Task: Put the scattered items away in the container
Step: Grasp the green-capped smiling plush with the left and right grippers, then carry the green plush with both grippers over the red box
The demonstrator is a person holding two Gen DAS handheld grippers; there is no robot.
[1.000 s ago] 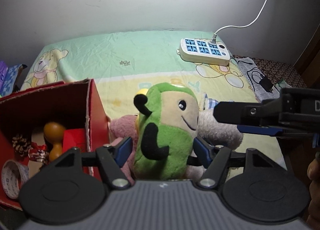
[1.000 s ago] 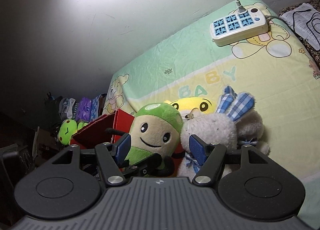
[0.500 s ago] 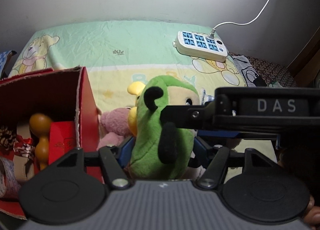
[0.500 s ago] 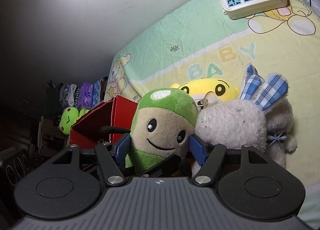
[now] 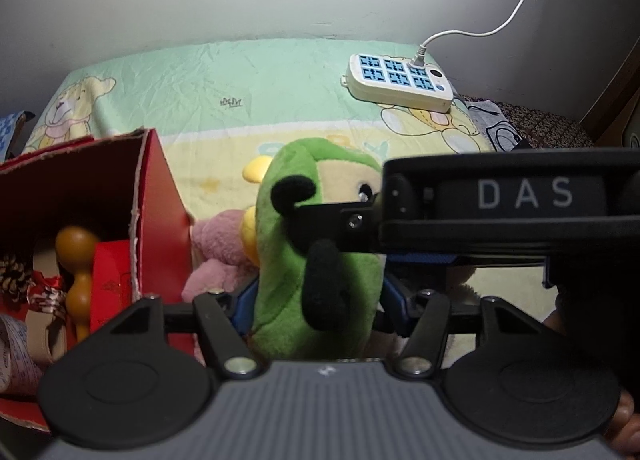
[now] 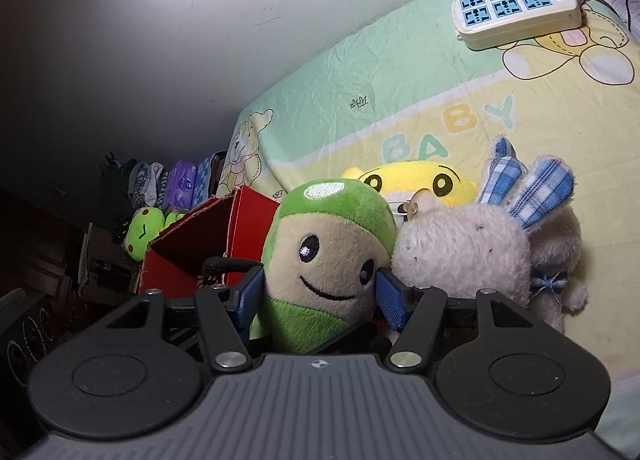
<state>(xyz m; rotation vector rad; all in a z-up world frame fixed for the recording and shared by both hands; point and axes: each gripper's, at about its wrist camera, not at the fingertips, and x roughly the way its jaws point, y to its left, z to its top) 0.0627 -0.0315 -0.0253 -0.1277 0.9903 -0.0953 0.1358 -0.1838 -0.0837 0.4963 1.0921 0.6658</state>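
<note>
A green plush toy (image 5: pixel 316 260) with a beige face stands on the bed, right of the red cardboard box (image 5: pixel 156 200). My left gripper (image 5: pixel 316 296) has its blue pads pressed on the toy's lower body. My right gripper (image 6: pixel 318 292) closes on the toy's head (image 6: pixel 332 236) from the other side; its body crosses the left wrist view (image 5: pixel 500 204). A pink plush (image 5: pixel 220 252), a yellow plush (image 6: pixel 412 184) and a white plush with blue checked ears (image 6: pixel 472 244) lie next to the toy.
The box holds a wooden gourd (image 5: pixel 78 260), a small red box (image 5: pixel 110 276) and a pine cone (image 5: pixel 12 272). A white power strip (image 5: pixel 400 76) with a cord lies at the back right of the bed sheet (image 5: pixel 240 92). The wall is behind.
The right gripper moved in from the right and its fingers now press the green toy's head. The left gripper's pads closed tighter on the toy's body.
</note>
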